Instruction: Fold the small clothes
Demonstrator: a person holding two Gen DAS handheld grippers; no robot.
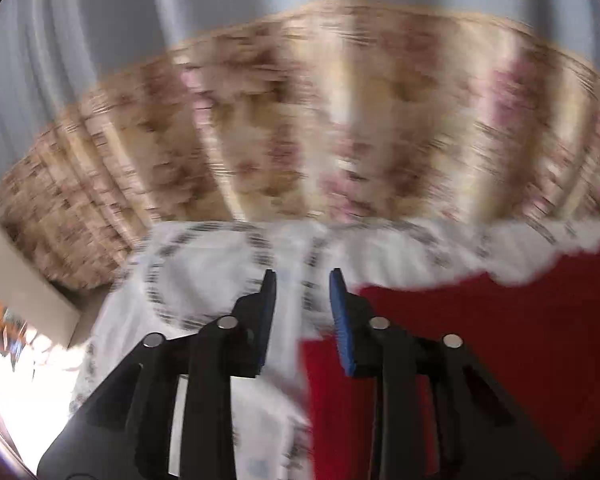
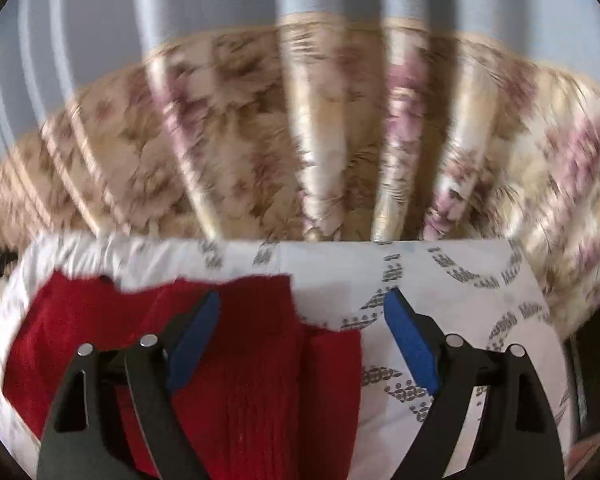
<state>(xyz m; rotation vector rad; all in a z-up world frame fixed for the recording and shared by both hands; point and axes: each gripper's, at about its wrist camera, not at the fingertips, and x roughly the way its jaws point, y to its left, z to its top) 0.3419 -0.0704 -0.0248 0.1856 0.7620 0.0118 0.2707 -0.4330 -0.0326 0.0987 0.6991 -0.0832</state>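
- The red knitted garment [image 2: 236, 360] lies on a white cloth with a grey leaf pattern [image 2: 460, 288], spread over a flat surface.
- In the right wrist view the garment fills the lower left and middle; its ribbed knit runs in vertical lines, and its far edge is uneven and lies just short of the cloth's far edge.
- In the left wrist view the garment [image 1: 500, 340] takes up the lower right, with the white cloth [image 1: 204, 272] showing to the left and beyond it.
- The right gripper [image 2: 302, 308] hangs above the garment's right part with its fingers spread wide apart; nothing sits between the blue pads [image 2: 196, 332].
- Its left finger is over the red knit, its right finger over the bare patterned cloth.
- The left gripper [image 1: 302, 280] has its fingers apart with a narrower gap, holding nothing; the blue pads [image 1: 342, 320] face each other.
- It hangs over the garment's left edge: the left finger above white cloth, the right finger above red knit.
- Whether either gripper touches the fabric below cannot be told; both views are blurred.
- Behind the cloth hangs a curtain with a beige and pink flower pattern [image 2: 340, 140] in vertical folds, with a plain grey-blue curtain [image 2: 220, 0] above it.
- In the left wrist view a bright sunlit patch [image 1: 28, 380] shows at the lower left edge.
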